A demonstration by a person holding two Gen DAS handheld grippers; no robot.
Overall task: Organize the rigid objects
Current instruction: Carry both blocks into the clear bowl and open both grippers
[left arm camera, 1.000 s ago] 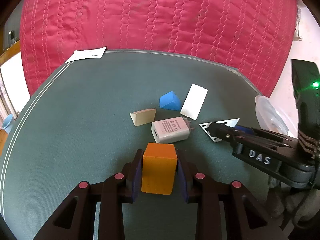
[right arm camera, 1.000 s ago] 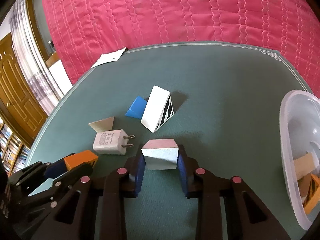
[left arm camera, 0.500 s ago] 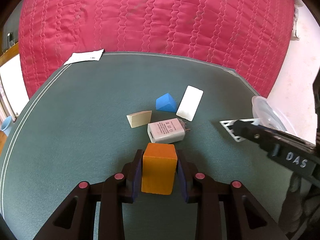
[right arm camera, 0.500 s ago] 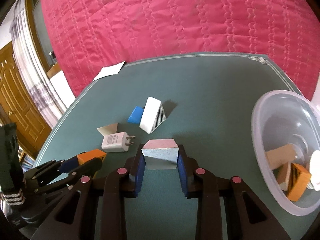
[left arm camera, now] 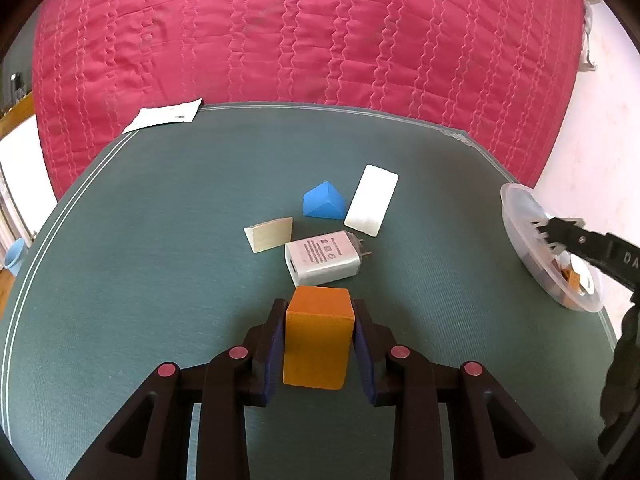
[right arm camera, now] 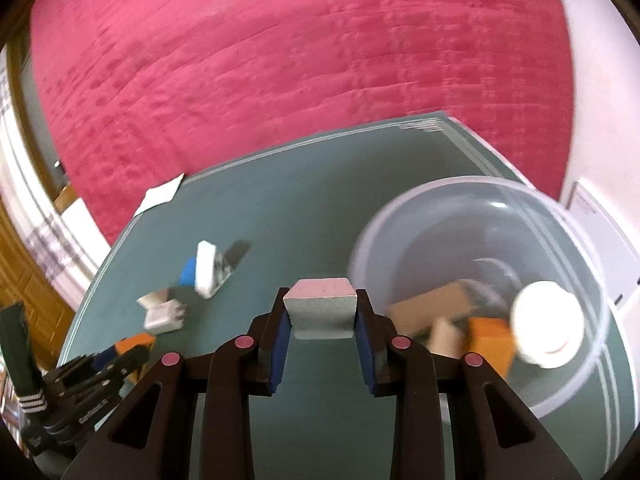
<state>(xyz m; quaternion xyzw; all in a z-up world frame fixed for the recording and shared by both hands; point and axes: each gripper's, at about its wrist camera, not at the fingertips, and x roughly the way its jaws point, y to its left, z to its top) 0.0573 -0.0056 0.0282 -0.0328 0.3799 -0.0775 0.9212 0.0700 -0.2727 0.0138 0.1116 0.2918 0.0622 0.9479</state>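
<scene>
My left gripper (left arm camera: 318,344) is shut on an orange wooden block (left arm camera: 317,336), held just above the green table. Ahead of it lie a white charger plug (left arm camera: 322,262), a pale wooden wedge (left arm camera: 270,234), a blue wedge (left arm camera: 322,200) and a white striped wedge (left arm camera: 371,199). My right gripper (right arm camera: 320,320) is shut on a white and pink wedge block (right arm camera: 320,312), just left of a clear plastic bowl (right arm camera: 420,216). In the left wrist view the right gripper (left arm camera: 556,228) hangs over the bowl (left arm camera: 516,236). The bowl holds wooden blocks (right arm camera: 432,308), an orange block (right arm camera: 490,338) and a white round piece (right arm camera: 546,330).
A red quilted cover (left arm camera: 304,32) rises behind the table (left arm camera: 160,216). A white paper slip (left arm camera: 164,115) lies at the far left corner. The bowl stands close to the table's right edge. Wooden furniture (right arm camera: 24,272) stands to the left in the right wrist view.
My right gripper has carried the white and pink wedge rightward and a little up, from beside the loose objects to the bowl. The left gripper has stayed put with the orange block.
</scene>
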